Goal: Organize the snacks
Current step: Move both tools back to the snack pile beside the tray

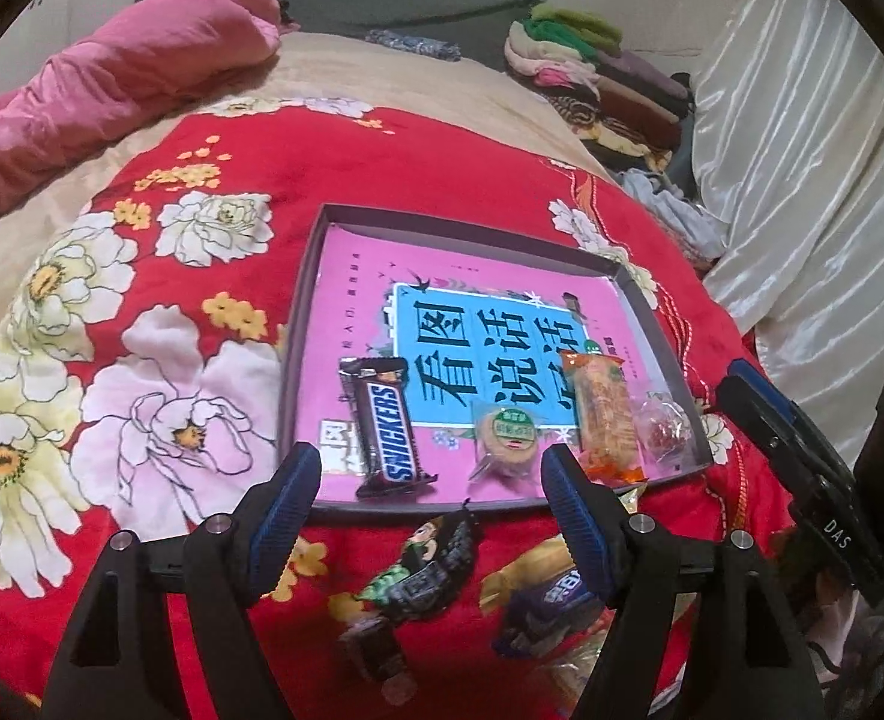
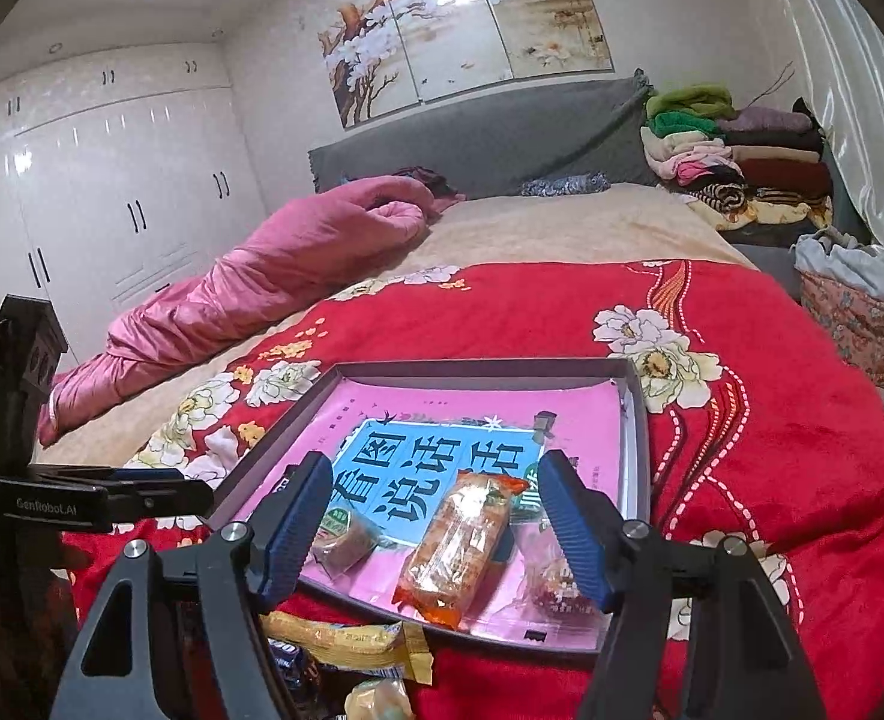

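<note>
A shallow grey tray [image 1: 472,237] with a pink and blue printed liner lies on the red floral blanket. In its near row lie a Snickers bar [image 1: 389,429], a round wrapped cake [image 1: 509,439], an orange snack pack [image 1: 607,417] and a clear red candy pack [image 1: 664,426]. My left gripper [image 1: 432,507] is open and empty over the tray's near edge. Loose snacks [image 1: 423,570] lie below it on the blanket. My right gripper [image 2: 435,531] is open and empty above the orange pack [image 2: 463,546], with the cake [image 2: 345,537] and the candy pack [image 2: 553,576] beside it.
A yellow wrapper [image 2: 351,639] and other loose packs lie on the blanket before the tray [image 2: 637,420]. A pink quilt [image 2: 249,294] lies at the left of the bed. Folded clothes [image 2: 742,156] are stacked at the back right. A white curtain [image 1: 802,180] hangs on the right.
</note>
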